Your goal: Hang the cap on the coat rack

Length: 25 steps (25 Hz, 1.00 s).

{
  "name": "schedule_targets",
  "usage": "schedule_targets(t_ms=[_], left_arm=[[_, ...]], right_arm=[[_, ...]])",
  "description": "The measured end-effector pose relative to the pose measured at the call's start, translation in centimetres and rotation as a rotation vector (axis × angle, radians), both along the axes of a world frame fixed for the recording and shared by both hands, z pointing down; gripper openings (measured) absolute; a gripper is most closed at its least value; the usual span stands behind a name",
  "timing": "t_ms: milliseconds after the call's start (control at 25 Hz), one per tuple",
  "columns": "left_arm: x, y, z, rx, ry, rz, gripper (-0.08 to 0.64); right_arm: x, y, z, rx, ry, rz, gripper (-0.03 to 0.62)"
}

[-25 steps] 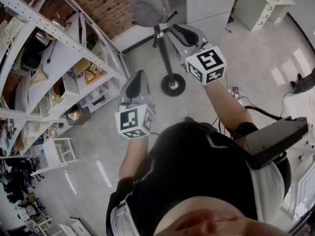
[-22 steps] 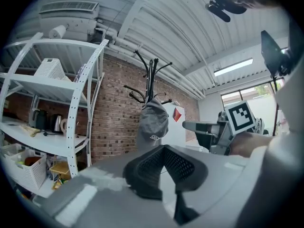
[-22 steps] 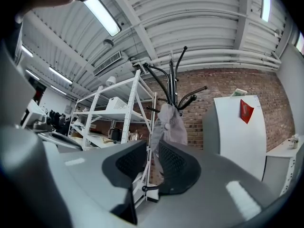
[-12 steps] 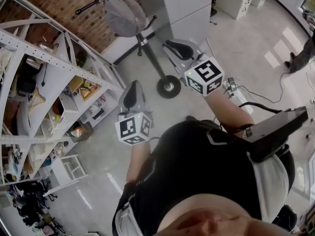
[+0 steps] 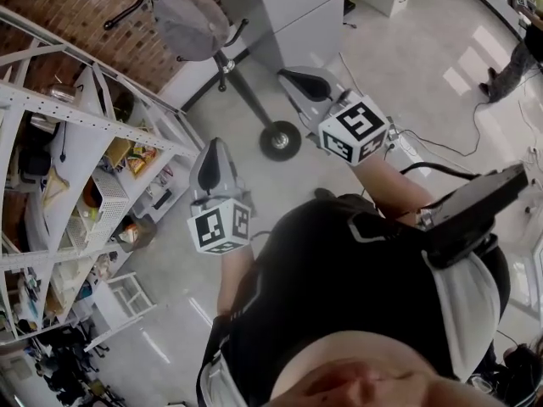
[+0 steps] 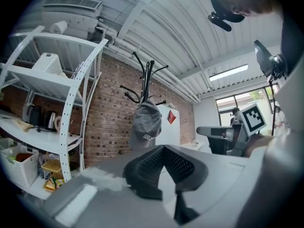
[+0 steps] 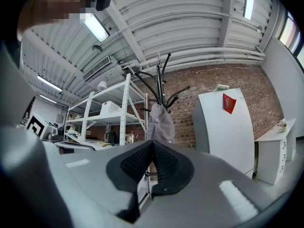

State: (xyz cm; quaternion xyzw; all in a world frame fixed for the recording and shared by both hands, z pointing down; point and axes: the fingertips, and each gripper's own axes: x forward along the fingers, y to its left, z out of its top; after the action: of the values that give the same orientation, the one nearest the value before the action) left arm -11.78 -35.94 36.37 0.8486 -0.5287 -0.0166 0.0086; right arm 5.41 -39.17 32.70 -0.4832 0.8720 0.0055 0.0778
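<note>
The grey cap [image 5: 182, 19] hangs on a hook of the black coat rack [image 5: 242, 87], whose round base [image 5: 280, 140] stands on the floor. The left gripper view shows the cap [image 6: 145, 122] hanging ahead, and the right gripper view shows it [image 7: 160, 120] too. Both grippers are held up in front of the person's chest, well short of the rack. My left gripper [image 5: 212, 161] is shut with nothing in it, pads together [image 6: 165, 148]. My right gripper [image 5: 307, 83] is also shut and empty [image 7: 152, 144].
A white shelving unit [image 5: 93, 134] full of small items stands left of the rack against the brick wall. A white cabinet [image 5: 288, 7] stands just behind the rack. Cables [image 5: 424, 155] lie on the floor at the right. Another person [image 5: 522, 49] stands far right.
The head view has swung, so the rack and cap now sit farther up and left. Both grippers stay before the chest; the left one has drifted slightly left and down.
</note>
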Motion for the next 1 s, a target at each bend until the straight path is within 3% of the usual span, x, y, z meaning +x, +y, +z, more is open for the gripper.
schedule_targets(t_ms=[520, 1000], left_arm=[[0.1, 0.0, -0.9, 0.022, 0.009, 0.001, 0.098], [-0.1, -0.4, -0.6, 0.012, 0.006, 0.001, 0.1]], right_arm=[[0.0, 0.0, 0.6, 0.007, 0.062, 0.014, 0.008], [-0.4, -0.6, 0.7, 0.006, 0.053, 0.007, 0.008]])
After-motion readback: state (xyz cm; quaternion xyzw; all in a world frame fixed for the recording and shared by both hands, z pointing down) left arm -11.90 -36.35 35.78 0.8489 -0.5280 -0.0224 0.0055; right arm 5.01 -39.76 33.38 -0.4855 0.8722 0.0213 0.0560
